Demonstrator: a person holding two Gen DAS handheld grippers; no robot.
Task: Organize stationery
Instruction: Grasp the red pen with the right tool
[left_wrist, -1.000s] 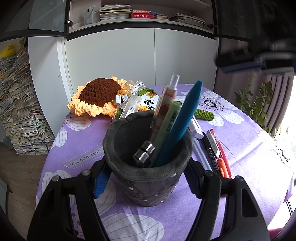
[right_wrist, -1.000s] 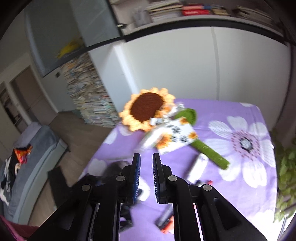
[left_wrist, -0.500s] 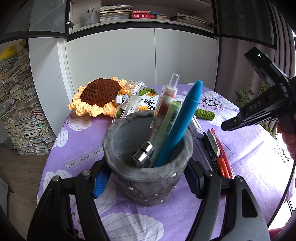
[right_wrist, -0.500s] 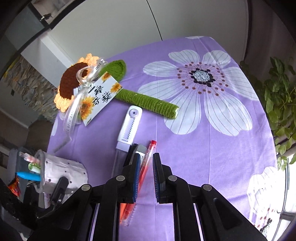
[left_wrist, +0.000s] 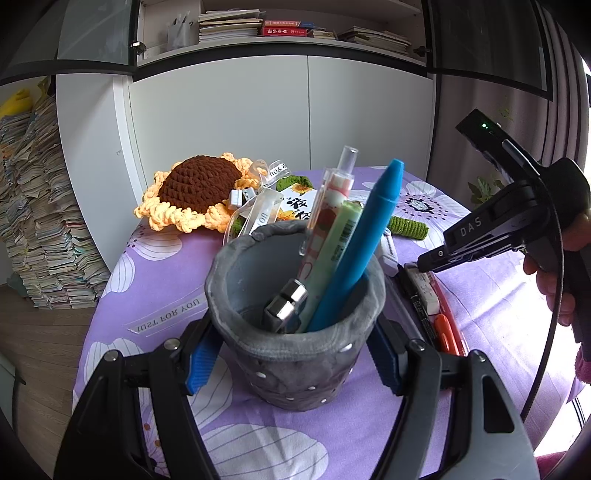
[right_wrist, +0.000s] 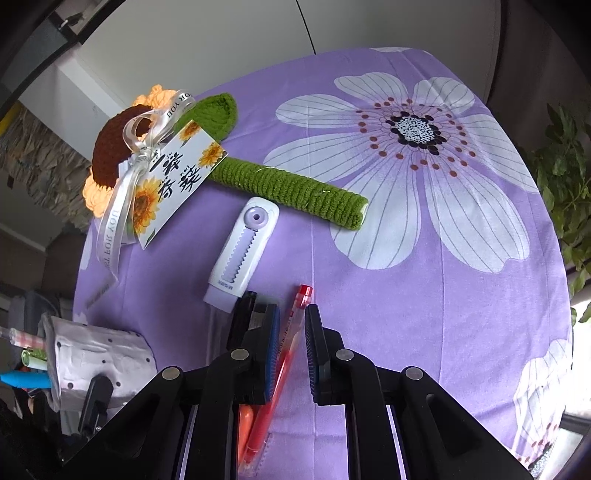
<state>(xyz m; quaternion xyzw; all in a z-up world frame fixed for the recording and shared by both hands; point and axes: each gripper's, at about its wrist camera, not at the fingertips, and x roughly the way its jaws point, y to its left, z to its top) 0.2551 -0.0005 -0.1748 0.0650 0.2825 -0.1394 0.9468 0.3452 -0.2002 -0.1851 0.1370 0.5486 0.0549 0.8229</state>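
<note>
Cup-holding is done on the left: the grey pen cup (left_wrist: 295, 317) is pinched by the left gripper (left_wrist: 293, 356) and kept upright on the purple cloth (right_wrist: 424, 295), with a blue pen (left_wrist: 364, 245) and others already inside. To the right, the red pen (right_wrist: 291, 332) is lined up between the nearly shut pads of the right gripper (right_wrist: 290, 354) (touching cannot be told). A squeeze and a lift are judged to be needed next. The red pen is thin, see-through and lying flat.

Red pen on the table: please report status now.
Left gripper shut on pen cup. Right gripper empty, jaws nearly shut, straddling red pen. Black marker lies alongside.
</note>
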